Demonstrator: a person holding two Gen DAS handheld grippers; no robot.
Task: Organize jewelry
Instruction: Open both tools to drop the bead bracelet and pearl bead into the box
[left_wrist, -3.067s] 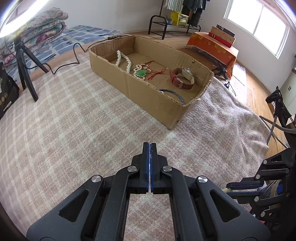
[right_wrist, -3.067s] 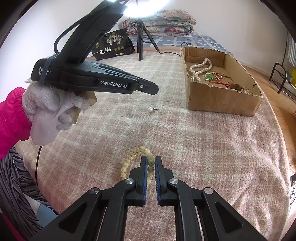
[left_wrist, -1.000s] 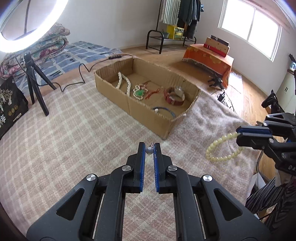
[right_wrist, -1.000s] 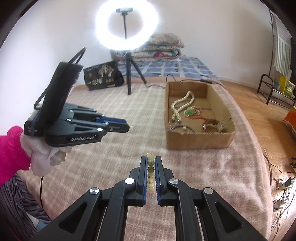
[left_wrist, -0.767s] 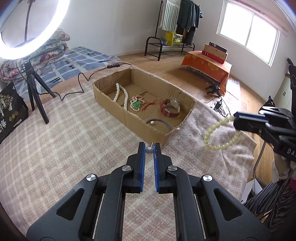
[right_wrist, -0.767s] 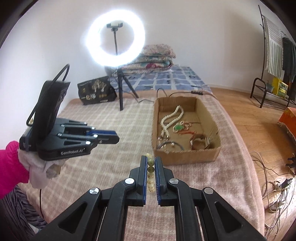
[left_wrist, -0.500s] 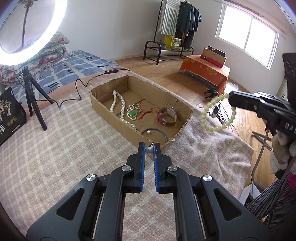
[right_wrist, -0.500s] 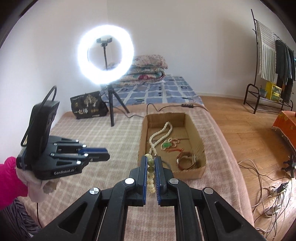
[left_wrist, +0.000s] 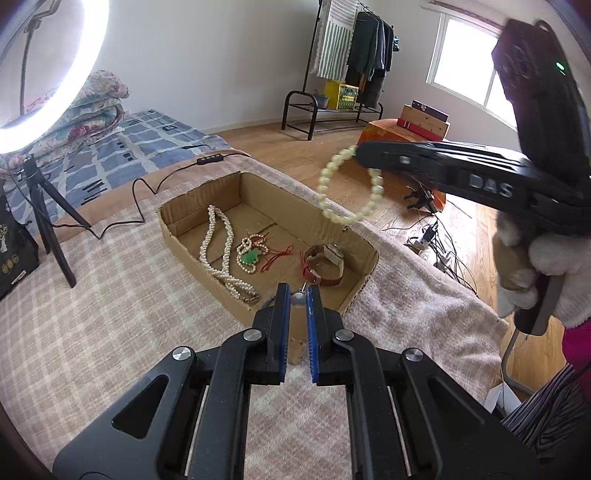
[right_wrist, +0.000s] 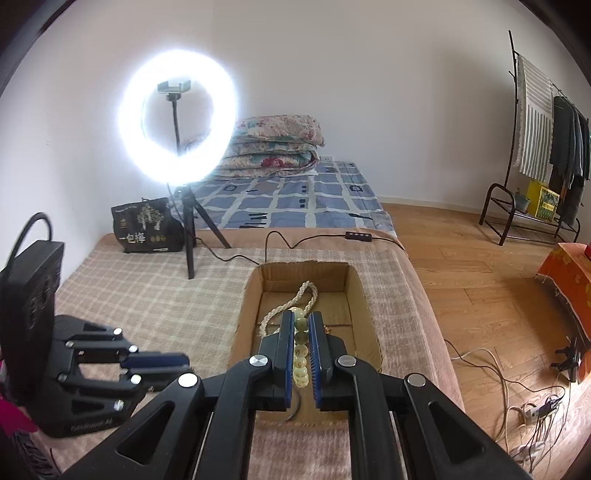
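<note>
My left gripper (left_wrist: 297, 295) is shut on a small pearl earring (left_wrist: 296, 298) and hovers at the near corner of the open cardboard box (left_wrist: 360, 242). My right gripper (right_wrist: 299, 322), also seen from the side (left_wrist: 364, 155), is shut on a pale yellow bead bracelet (left_wrist: 345, 186), (right_wrist: 301, 347) that dangles above the box's right wall. Inside the box lie a pearl necklace (left_wrist: 218, 243), a beaded string with a green pendant (left_wrist: 251, 255), a red cord and a red-strapped watch (left_wrist: 323, 264). The left gripper (right_wrist: 173, 363) shows low on the left of the right wrist view.
The box (right_wrist: 247, 306) rests on a checked blanket (left_wrist: 110, 314) over a bed. A ring light on a tripod (right_wrist: 179, 118) and a black bag (right_wrist: 147, 225) stand at the far left edge, with a cable (left_wrist: 147, 188) running past the box. A gloved hand (left_wrist: 539, 258) holds the right gripper.
Both grippers rose and moved toward the box. The bracelet swung from the blanket's right side to above the box's right wall. The earring now sits over the box's near corner.
</note>
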